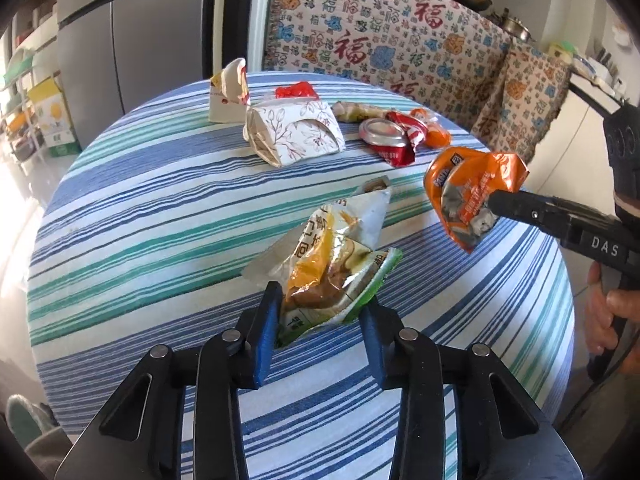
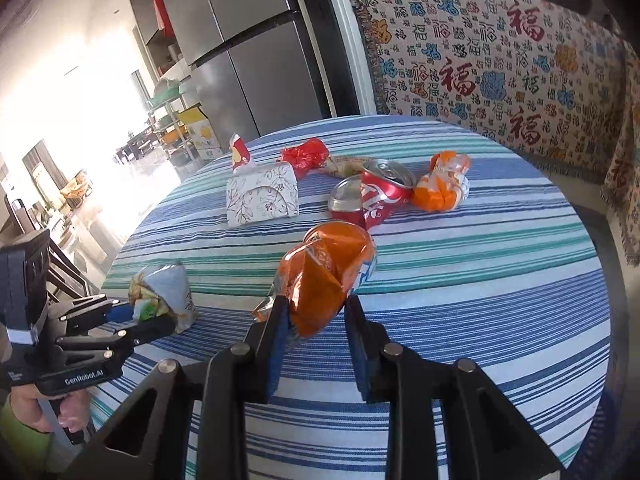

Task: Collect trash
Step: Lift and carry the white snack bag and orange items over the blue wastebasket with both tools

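A yellow, white and green snack packet (image 1: pixel 332 264) sits between the blue pads of my left gripper (image 1: pixel 320 312), which is shut on its near end just above the striped tablecloth (image 1: pixel 140 208). From the right wrist view the same left gripper (image 2: pixel 132 320) shows pinching that packet (image 2: pixel 164 292) at the table's left edge. My right gripper (image 2: pixel 316 312) is shut on a crumpled orange foil wrapper (image 2: pixel 328 272), held clear of the cloth. The left wrist view shows this wrapper (image 1: pixel 468 192) hanging from the right gripper (image 1: pixel 496 204) at the right.
Farther back on the round table lie a folded floral paper box (image 1: pixel 292 132), a crushed red can (image 1: pixel 384 136), a red wrapper (image 1: pixel 296 90), a torn paper cup (image 1: pixel 228 92) and an orange-white wrapper (image 2: pixel 440 188). A patterned sofa cover (image 1: pixel 380 40) stands behind, a grey fridge (image 1: pixel 140 32) to the left.
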Motion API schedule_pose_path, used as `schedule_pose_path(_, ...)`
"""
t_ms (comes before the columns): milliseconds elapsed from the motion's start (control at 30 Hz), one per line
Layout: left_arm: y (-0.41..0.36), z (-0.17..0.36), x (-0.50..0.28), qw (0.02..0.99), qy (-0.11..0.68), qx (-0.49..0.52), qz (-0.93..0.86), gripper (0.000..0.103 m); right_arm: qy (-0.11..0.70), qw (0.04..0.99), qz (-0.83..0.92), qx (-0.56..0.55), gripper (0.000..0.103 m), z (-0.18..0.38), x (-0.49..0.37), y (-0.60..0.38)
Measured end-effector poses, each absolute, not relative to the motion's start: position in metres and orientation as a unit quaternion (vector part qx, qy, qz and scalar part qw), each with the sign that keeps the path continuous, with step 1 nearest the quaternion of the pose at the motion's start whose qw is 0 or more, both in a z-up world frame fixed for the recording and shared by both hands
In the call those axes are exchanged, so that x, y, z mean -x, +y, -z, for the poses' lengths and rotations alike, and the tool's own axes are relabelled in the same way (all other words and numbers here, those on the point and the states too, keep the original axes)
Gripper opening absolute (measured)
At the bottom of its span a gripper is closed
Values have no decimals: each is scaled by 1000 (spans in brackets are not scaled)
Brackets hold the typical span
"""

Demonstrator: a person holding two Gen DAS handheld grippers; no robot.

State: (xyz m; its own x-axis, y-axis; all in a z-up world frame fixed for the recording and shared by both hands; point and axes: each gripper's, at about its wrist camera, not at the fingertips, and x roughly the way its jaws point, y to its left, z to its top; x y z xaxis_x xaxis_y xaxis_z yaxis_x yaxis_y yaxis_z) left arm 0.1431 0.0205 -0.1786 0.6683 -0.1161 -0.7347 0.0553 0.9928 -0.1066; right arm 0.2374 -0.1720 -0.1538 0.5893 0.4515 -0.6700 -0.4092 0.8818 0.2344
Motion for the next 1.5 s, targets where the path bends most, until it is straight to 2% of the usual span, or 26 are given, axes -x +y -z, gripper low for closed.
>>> schedule_pose_path(500,-50,157,-164,911,400,37,94,29,369,901,-226,-25,28,137,-221,-213)
schedule_pose_path(667,-62,162,-171,907,410,31,90,29,430,873,-229,36,30,159,-224,-212)
schedule_pose_path(867,-67,166,-165,907,413,15,84,29,411,883,-228,-7,31,153,-231,-229)
schedule_pose_path(967,-72,167,-167,906,415,8,86,29,419,876,-232,-57,42,160,-243,-234)
schedule_pose_path(1067,-76,169,-167,905,416,5,90,29,429,870,-223,-95,42,169,-253,-236)
schedule_pose_path(1100,-76,169,-168,905,416,3,91,29,431,868,-224,-103,41,170,-254,-236)
schedule_pose_path(1133,-76,169,-167,905,415,2,92,29,430,870,-219,-106,33,170,-254,-236)
schedule_pose_path(1200,-77,168,-165,905,415,-2,93,29,427,873,-212,-104,25,169,-253,-236)
schedule_pose_path(1500,-85,160,-169,902,418,15,108,29,386,899,-186,-93,25,143,-232,-255)
